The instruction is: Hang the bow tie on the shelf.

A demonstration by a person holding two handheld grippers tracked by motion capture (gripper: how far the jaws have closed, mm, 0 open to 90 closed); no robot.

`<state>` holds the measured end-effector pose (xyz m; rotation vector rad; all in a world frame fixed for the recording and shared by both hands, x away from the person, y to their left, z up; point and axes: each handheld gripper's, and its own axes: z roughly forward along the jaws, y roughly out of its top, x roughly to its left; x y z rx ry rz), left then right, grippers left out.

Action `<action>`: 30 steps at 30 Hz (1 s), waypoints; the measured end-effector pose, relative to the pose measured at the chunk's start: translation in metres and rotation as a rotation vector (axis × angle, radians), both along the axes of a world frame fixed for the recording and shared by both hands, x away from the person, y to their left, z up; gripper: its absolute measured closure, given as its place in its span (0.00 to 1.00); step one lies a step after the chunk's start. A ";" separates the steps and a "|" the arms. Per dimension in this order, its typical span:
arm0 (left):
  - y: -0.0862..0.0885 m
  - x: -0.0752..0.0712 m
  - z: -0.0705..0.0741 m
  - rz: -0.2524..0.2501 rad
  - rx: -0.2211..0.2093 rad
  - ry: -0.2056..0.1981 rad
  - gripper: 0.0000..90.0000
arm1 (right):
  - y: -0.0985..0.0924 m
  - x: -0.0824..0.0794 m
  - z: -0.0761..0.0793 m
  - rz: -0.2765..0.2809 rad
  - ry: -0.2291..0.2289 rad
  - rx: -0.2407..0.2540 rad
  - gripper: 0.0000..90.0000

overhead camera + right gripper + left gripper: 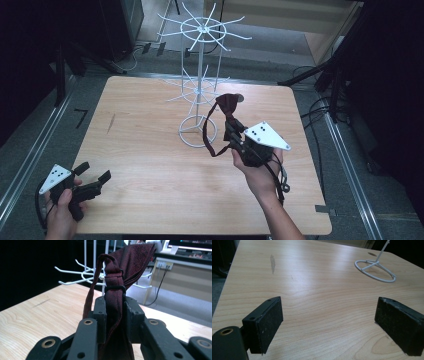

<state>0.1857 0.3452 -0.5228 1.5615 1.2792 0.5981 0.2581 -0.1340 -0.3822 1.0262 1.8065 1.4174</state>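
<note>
A: Hand-held gripper status, right side first. The right hand-held gripper (pixel 231 129) has its jaws closed tight on a dark red bow tie (pixel 229 106), as the right gripper view confirms: the fabric band (pixel 113 305) is clamped between both pads.

B: Position of the bow tie?

A: Raised above the table (pixel 150 150), held up near the white wire rack (pixel 200 75). The bow part sits at the top of the grip, close to the rack's lower ring of hooks; whether it touches a hook cannot be told. Its strap (pixel 207 135) hangs down in a loop beside the rack's round base (pixel 197 132).

B: Left side?

A: The left hand-held gripper (pixel 95 175) is at the near left corner of the table, jaws wide apart with nothing between them. In the left gripper view its two black pads (pixel 268 322) stand over bare wood (a dark scuff mark (pixel 272 263) shows farther off), and the rack's base ring (pixel 375 271) lies well beyond them.

B: Support surface?

A: Light wooden table with rounded corners, dark floor around it.
</note>
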 end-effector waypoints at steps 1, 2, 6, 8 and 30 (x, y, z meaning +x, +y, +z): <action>0.000 0.000 0.000 0.000 -0.001 -0.002 0.10 | 0.000 0.005 -0.002 -0.005 0.016 0.009 0.83; 0.000 0.000 0.000 0.001 -0.002 -0.003 0.10 | 0.000 0.007 -0.003 -0.006 0.025 0.015 0.83; 0.000 0.000 0.000 -0.001 0.002 -0.002 0.10 | 0.001 0.017 -0.010 -0.016 0.060 0.028 0.83; 0.000 0.000 0.000 -0.001 0.000 -0.002 0.10 | 0.002 0.020 -0.014 -0.021 0.078 0.028 0.83; 0.000 0.000 0.000 -0.003 -0.001 -0.002 0.10 | 0.022 0.048 -0.057 -0.063 0.155 -0.087 0.76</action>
